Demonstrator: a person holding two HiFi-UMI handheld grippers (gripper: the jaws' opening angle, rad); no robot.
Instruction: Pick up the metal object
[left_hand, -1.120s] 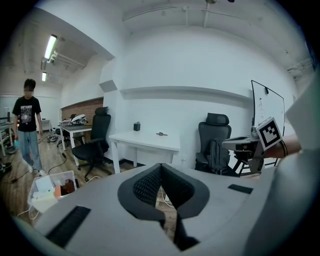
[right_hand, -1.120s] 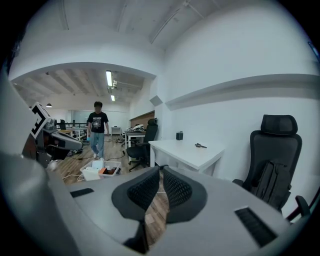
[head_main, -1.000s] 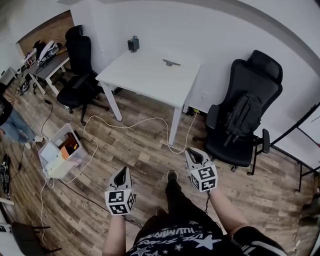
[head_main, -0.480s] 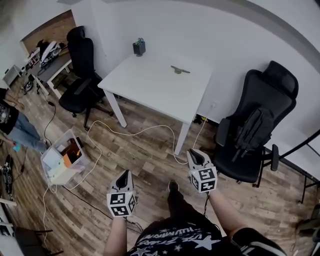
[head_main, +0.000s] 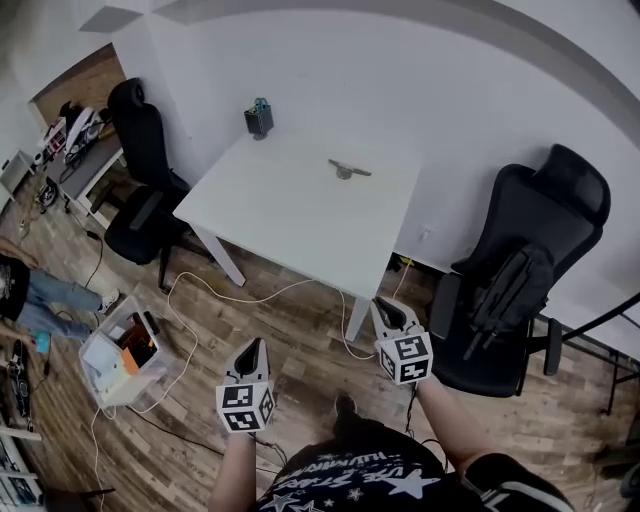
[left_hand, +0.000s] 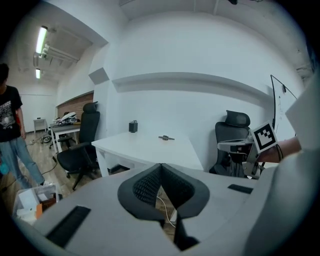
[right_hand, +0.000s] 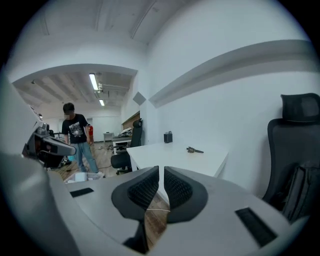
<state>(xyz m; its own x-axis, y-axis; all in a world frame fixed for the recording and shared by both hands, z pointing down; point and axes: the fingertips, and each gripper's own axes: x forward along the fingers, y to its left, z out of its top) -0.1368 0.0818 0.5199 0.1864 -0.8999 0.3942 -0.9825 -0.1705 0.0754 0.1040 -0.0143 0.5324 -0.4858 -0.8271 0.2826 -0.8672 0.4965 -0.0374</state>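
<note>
**Both grippers closed and empty, metal object on the table ahead**

The left gripper (head_main: 250, 346) has its ribbed black pads pressed together at the tips, with nothing between them. The right gripper (head_main: 386, 309) is closed too, leaving only a thin slit between the pads, and it holds nothing. Both have smooth grey bodies and carry a marker cube.

The metal object (head_main: 348, 171) is small, thin and elongated. It lies flat on the far part of a white square table (head_main: 300, 215), well ahead of both grippers and a little left of the right one's line. A dark boxy item (head_main: 259, 118) stands upright on the table's far corner, left of the object.

The head view alone shows the wood-plank floor, a pale cable (head_main: 250, 297) looping under the table ahead of the left gripper, and a clear bin (head_main: 125, 350) off to that gripper's left. The gripper views show the room at eye level: a standing person (right_hand: 77, 137) in a dark shirt and jeans off to the left, and ceiling lights.

A black chair (head_main: 510, 290) with a bag on its seat stands just right of the right gripper. Another black chair (head_main: 140, 175) stands at the table's left side. Nothing lies between the jaws and the object but the table's near edge.
</note>
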